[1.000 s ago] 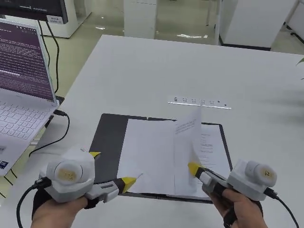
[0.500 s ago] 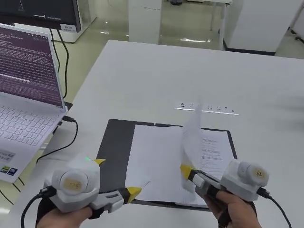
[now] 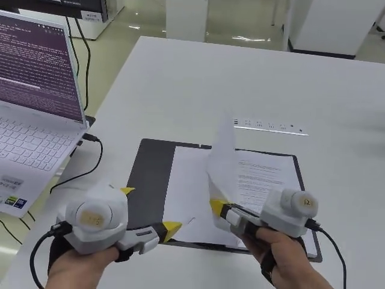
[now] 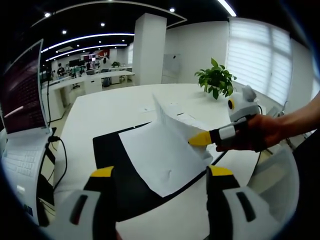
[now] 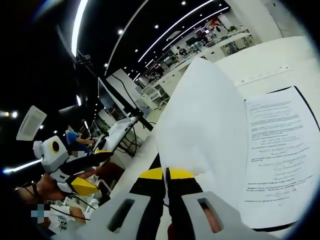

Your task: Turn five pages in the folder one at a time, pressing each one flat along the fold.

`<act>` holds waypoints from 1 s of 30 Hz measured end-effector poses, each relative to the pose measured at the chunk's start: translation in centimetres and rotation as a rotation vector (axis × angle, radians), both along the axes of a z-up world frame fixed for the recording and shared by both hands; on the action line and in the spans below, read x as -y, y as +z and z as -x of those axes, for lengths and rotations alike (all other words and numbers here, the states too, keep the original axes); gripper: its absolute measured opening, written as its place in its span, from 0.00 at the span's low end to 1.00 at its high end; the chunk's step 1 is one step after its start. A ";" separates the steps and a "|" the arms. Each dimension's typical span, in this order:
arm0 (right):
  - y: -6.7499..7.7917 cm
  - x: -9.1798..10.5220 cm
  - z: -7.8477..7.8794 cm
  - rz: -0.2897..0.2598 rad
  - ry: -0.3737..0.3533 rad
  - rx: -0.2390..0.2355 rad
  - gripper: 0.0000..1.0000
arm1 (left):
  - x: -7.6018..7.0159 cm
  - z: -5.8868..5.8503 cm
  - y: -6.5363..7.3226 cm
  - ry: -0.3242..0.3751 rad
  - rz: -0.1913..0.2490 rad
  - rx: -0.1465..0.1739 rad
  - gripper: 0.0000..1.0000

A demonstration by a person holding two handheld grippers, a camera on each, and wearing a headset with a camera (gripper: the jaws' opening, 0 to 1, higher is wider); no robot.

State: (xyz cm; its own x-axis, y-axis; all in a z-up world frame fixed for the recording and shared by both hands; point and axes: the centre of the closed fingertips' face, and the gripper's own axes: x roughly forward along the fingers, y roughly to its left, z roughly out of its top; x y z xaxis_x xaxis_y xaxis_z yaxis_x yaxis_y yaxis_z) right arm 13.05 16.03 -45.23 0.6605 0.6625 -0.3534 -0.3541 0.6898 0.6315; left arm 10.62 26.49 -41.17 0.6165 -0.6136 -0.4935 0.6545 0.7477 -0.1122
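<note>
The folder lies open on the white counter, near its front edge. The black inner cover is bared on the left and a printed sheet lies flat on the right. One page is raised almost upright above the fold. It is pinched near its lower edge by the right gripper, whose jaws are seen closed on the paper in the right gripper view. The hold is taken low, presumably so that the sheet can be swung over about the binding without being creased.

The left gripper is held with its jaws apart and nothing between them, low over the bottom edge of the blank sheets lying on the left half. It is judged to be stationed there so that the arriving page can be pressed flat along the fold. Whether a jaw tip touches the paper cannot be told.

The turn is judged to be about half done, and the count of pages already turned cannot be read. A laptop stands open at the left, well apart from the folder. A power strip lies just beyond the folder's far edge.
</note>
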 end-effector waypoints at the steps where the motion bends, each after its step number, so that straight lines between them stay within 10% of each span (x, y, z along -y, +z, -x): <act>1: -0.1 -0.1 0.0 0.001 0.004 -0.001 0.00 | -0.1 0.0 0.0 0.001 0.001 -0.001 0.72; 30: -3.4 -4.8 0.0 0.007 0.081 -0.079 0.00 | -2.2 -0.6 -1.2 0.034 0.006 -0.036 0.72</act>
